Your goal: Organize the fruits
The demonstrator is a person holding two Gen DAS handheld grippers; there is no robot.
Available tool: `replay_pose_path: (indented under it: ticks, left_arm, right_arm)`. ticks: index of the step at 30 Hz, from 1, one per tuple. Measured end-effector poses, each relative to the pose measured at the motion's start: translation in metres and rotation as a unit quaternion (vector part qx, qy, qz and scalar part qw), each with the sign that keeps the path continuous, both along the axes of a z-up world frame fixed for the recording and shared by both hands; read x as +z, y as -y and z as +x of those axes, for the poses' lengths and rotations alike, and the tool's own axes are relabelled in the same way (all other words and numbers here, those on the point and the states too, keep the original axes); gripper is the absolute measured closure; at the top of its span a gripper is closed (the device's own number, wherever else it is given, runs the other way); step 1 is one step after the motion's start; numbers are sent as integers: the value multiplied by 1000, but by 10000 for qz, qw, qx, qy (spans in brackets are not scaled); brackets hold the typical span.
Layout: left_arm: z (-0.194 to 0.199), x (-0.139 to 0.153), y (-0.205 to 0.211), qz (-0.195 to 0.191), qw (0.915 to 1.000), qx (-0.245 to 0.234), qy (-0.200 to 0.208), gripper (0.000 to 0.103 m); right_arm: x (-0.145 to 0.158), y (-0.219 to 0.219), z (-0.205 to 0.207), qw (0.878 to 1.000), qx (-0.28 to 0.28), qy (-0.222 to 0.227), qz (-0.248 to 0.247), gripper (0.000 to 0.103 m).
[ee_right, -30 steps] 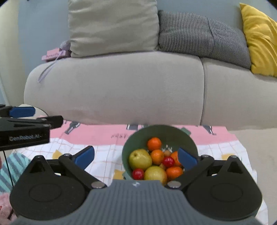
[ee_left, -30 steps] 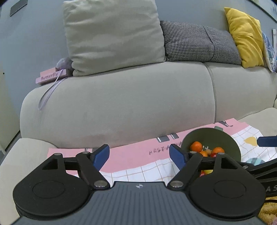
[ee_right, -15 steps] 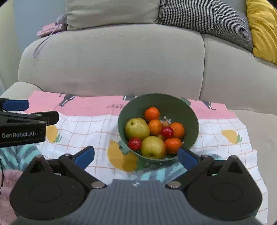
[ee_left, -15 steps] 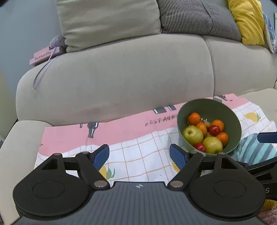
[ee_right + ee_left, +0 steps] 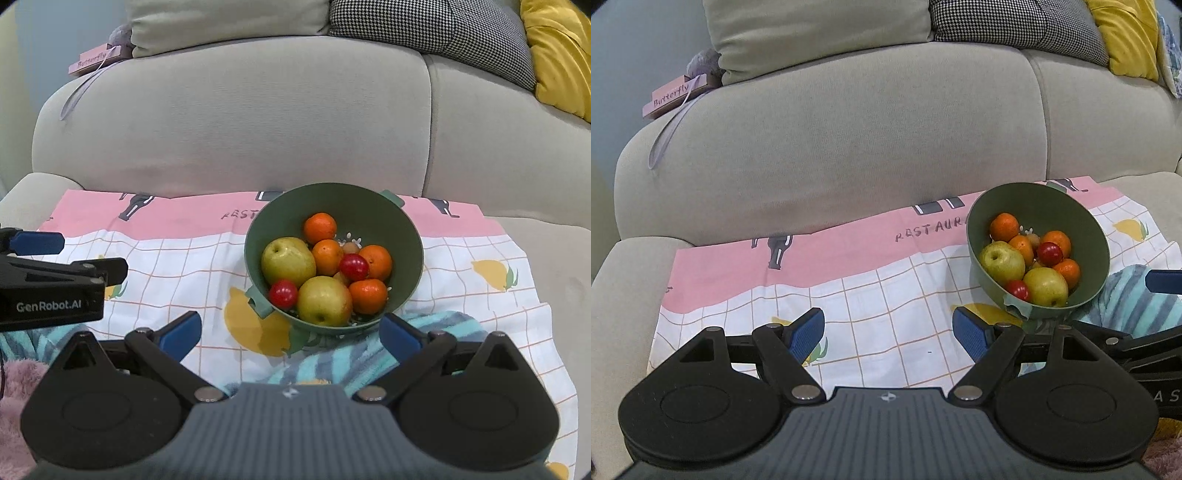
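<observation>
Green colander bowl of pears, mandarins and small red fruits on the checked cloth over the sofa seat, both right gripper and left gripper spread empty; round, smooth fruit likely rolls, so grip across its widest girth.

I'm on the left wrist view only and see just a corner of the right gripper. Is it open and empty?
Observer: Yes. The right gripper is open, with nothing held between its fingers.
Operator: What is it aimed at?
Observer: The green bowl sits centred just ahead of it, with the striped towel lying under the fingers.
Operator: Does the bowl have a handle on its far side?
Observer: Yes, a far handle sticks out from the back rim.
</observation>
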State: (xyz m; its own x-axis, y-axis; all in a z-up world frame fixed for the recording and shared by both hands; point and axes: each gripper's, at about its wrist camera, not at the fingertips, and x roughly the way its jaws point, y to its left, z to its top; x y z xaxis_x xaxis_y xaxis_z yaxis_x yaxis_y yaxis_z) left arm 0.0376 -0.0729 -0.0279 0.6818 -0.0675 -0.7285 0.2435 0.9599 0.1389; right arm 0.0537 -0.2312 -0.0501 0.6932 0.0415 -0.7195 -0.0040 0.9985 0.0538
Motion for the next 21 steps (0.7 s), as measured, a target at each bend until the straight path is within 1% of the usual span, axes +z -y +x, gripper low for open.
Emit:
replay_pose_path:
  ticks: [21]
  left_arm:
    - [0, 1, 0, 17, 10000, 16, -10, 11]
  right_arm:
    - [-1, -3, 1, 9999, 139, 44, -75, 4]
